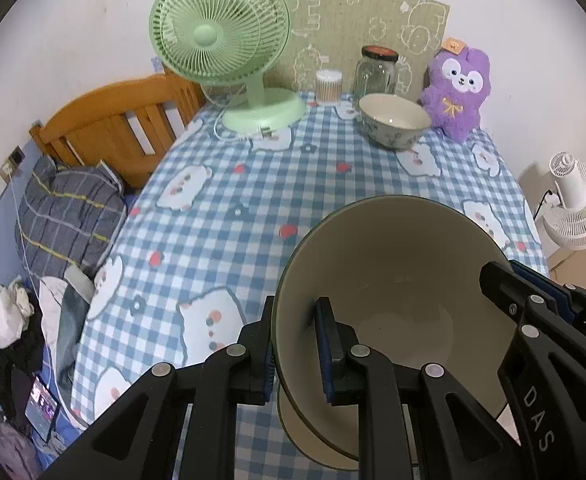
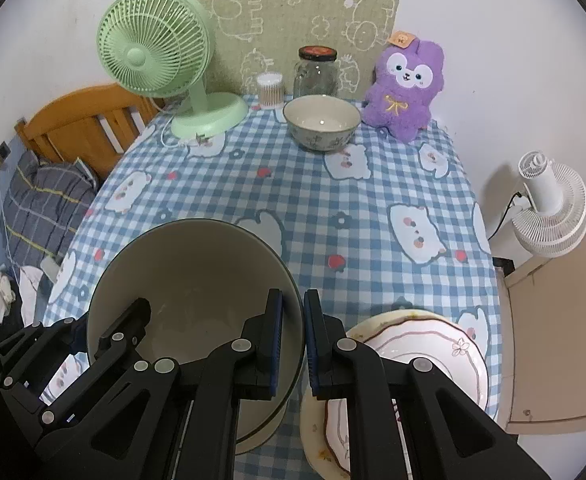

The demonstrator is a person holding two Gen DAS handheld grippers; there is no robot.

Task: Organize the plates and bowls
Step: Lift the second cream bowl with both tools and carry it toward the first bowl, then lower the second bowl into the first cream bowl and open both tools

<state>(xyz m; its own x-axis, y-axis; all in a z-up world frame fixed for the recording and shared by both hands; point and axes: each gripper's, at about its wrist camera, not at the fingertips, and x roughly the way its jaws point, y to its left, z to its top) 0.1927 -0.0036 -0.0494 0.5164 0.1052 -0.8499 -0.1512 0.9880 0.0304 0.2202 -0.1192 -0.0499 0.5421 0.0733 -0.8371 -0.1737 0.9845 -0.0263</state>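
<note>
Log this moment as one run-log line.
left gripper: shut on large bowl rim | right gripper: shut on opposite rim | bowl: tilted, carried | small bowl: by jar | plates: near edge

The left gripper [image 1: 297,344] points steeply down, its two black fingers nearly together and pinching the near-left rim of a big cream bowl [image 1: 405,280], one finger outside the wall and one inside. The right gripper [image 2: 292,344] points down at much the same slope and clamps the opposite rim the same way, its left finger inside the bowl and its right finger outside. Each gripper shows at the edge of the other's view, so the two stand across the bowl from each other and share its weight. The bowl seems to be lifted clear of the table, though its base is partly hidden. No hand or sleeve shows.
</note>
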